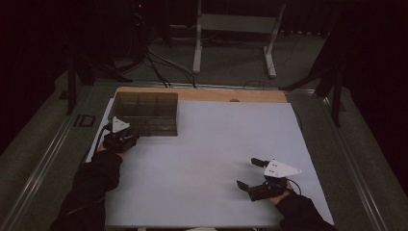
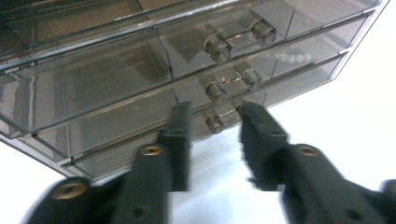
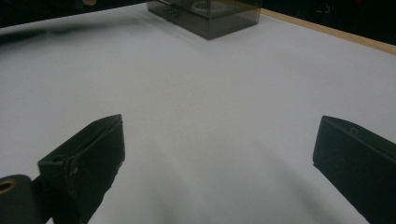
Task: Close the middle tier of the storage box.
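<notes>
At the upper left of the high view, the left claw (image 2: 212,116) stands apart around the lowest handle (image 2: 223,119) of the smoky drawer box (image 1: 146,113). The right claw (image 1: 249,173) gapes wide over the bench (image 1: 207,159) at lower right.

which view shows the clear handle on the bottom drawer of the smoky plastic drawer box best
The left gripper view: the bottom drawer's clear handle sits close, between the left gripper jaws. The high view gives the smoky plastic drawer box from above; the right gripper view shows a far corner.

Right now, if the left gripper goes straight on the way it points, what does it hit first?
Most likely the lowest drawer's handle on the clear drawer box. It sits just ahead between the open jaws of the left gripper; how close is hard to judge.
</notes>
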### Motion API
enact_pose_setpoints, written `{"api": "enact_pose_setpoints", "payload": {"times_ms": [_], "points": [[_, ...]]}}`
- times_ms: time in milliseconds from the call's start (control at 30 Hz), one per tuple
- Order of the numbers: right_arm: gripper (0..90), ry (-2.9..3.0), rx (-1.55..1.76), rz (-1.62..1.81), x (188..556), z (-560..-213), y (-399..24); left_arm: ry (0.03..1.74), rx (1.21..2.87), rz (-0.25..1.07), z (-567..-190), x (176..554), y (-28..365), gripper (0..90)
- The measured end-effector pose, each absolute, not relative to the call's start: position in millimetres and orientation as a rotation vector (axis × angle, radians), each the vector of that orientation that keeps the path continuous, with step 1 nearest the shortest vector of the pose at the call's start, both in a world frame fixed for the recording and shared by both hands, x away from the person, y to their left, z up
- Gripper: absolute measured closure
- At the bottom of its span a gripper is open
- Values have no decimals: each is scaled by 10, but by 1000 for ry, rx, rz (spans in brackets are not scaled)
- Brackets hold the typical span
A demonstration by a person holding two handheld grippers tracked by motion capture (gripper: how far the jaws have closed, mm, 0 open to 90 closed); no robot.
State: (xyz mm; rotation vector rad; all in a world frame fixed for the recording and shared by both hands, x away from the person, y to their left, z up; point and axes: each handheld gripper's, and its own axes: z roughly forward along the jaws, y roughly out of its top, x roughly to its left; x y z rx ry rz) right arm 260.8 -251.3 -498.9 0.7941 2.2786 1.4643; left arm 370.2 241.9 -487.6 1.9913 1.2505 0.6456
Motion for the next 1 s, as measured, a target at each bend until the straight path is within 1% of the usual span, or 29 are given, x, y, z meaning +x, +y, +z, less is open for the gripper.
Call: {"api": "enact_pose_setpoints", "payload": {"times_ms": [33,100,133,200,233,300,333,367,433,467,533,667,700,867,1000], "points": [[22,2279,794,1465,2608,-4989,-2513,1249,2001,623,-4883,3705,2411,576],[22,2278,795,1465,2609,-4990,-2512,1247,2021,619,-4896,3702,2391,486],[22,2278,794,1464,2610,-4991,-2512,1246,2028,610,-4902,3701,2384,480],[22,2278,794,1465,2611,-4991,-2512,1259,2038,593,-4917,3708,2366,371],[22,2279,796,1464,2612,-4992,-2512,1261,2036,579,-4924,3711,2361,341],[22,2278,799,1464,2614,-4994,-2511,1264,2041,575,-4928,3713,2346,220],[22,2278,799,1464,2614,-4994,-2511,1260,2043,570,-4926,3713,2341,177],[22,2278,799,1463,2614,-4993,-2511,1262,2039,567,-4921,3713,2334,162],[22,2277,799,1463,2613,-4993,-2513,1264,2054,549,-4922,3725,2322,51],[22,2277,798,1463,2613,-4992,-2515,1265,2057,540,-4922,3726,2317,30],[22,2277,798,1463,2612,-4993,-2514,1254,2058,563,-4914,3716,2308,30],[22,2278,797,1463,2612,-4993,-2514,1253,2042,565,-4901,3719,2312,28],[22,2278,797,1463,2612,-4993,-2514,1254,2043,560,-4899,3724,2318,14],[22,2278,794,1462,2611,-4992,-2514,1232,2048,507,-4905,3734,2311,14],[22,2278,795,1461,2612,-4993,-2514,1216,2044,501,-4903,3736,2299,13]]}}
